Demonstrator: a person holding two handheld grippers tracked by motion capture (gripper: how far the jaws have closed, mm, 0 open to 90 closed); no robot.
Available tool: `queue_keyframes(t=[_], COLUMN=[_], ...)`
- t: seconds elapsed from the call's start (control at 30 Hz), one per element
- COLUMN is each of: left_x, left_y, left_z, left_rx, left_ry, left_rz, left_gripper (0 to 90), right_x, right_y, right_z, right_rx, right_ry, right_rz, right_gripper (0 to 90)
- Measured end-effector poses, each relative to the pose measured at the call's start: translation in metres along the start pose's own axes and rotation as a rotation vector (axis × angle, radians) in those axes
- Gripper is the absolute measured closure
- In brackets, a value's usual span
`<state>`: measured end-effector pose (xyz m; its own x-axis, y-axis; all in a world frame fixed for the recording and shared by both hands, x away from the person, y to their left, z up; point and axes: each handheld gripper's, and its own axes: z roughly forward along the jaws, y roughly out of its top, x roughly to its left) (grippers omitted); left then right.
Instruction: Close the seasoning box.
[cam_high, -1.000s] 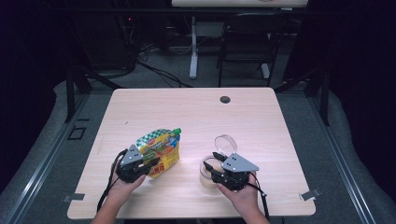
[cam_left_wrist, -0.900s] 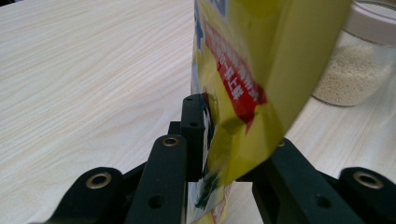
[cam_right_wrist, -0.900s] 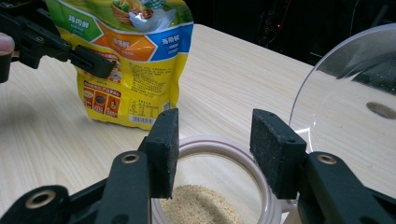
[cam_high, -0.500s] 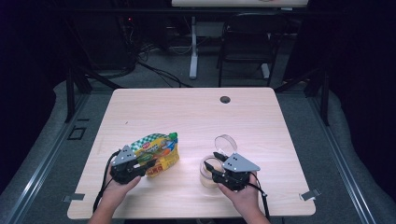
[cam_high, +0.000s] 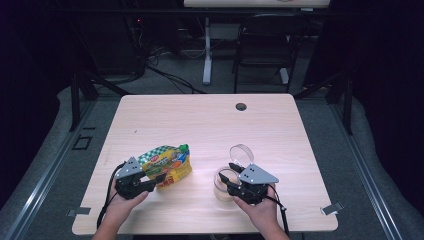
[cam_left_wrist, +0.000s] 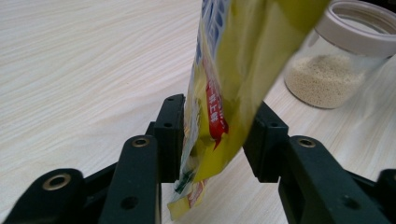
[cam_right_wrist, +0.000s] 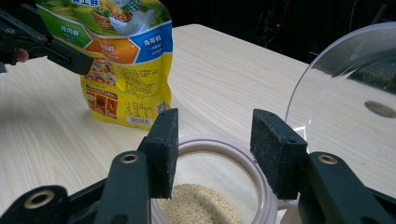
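A yellow and green snack pouch (cam_high: 167, 165) with a green cap stands on the table. Its lower corner (cam_left_wrist: 219, 121) hangs between the jaws of my left gripper (cam_high: 159, 179). Those jaws have just been opening, and the far pad stands off the foil. In the right gripper view the pouch (cam_right_wrist: 121, 60) is upright beyond a clear jar (cam_right_wrist: 219, 149) holding pale grains. My right gripper (cam_right_wrist: 212, 140) hovers over the jar's mouth, open, with nothing between its pads. The jar's clear hinged lid (cam_high: 241, 154) is flipped back.
The light wooden table (cam_high: 200, 125) has a dark cable hole (cam_high: 241, 106) near its far edge. A chair and desk legs stand on the floor beyond it. The same jar (cam_left_wrist: 336, 60) sits just past the pouch in the left gripper view.
My left gripper's jaws have spread apart around the pouch's corner, and that hand has drifted slightly left. The right hand and the jar have stayed put.
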<state>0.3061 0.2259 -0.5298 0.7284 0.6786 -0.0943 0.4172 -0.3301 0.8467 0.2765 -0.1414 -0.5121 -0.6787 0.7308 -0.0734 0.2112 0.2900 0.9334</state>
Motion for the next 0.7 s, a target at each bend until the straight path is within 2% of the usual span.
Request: queue_keyframes(t=[0.3, 0.53, 0.7], left_x=[0.0000, -0.0006, -0.0038], left_y=[-0.0009, -0.0013, -0.0036], left_z=[0.0013, 0.0016, -0.0007], left_rx=[-0.009, -0.017, -0.024], left_ry=[0.020, 0.015, 0.027], left_rz=[0.001, -0.001, 0.001], left_gripper=[52.9, 45.1, 40.7], right_x=[-0.0001, -0.0008, -0.0014], right_y=[0.0003, 0.0004, 0.0011], right_z=[-0.0005, -0.0009, -0.0019], right_rx=[0.001, 0.004, -0.001], right_ry=[0.004, 0.008, 0.030], right_rz=[0.002, 0.004, 0.033], right_gripper=[51.8, 51.9, 52.4])
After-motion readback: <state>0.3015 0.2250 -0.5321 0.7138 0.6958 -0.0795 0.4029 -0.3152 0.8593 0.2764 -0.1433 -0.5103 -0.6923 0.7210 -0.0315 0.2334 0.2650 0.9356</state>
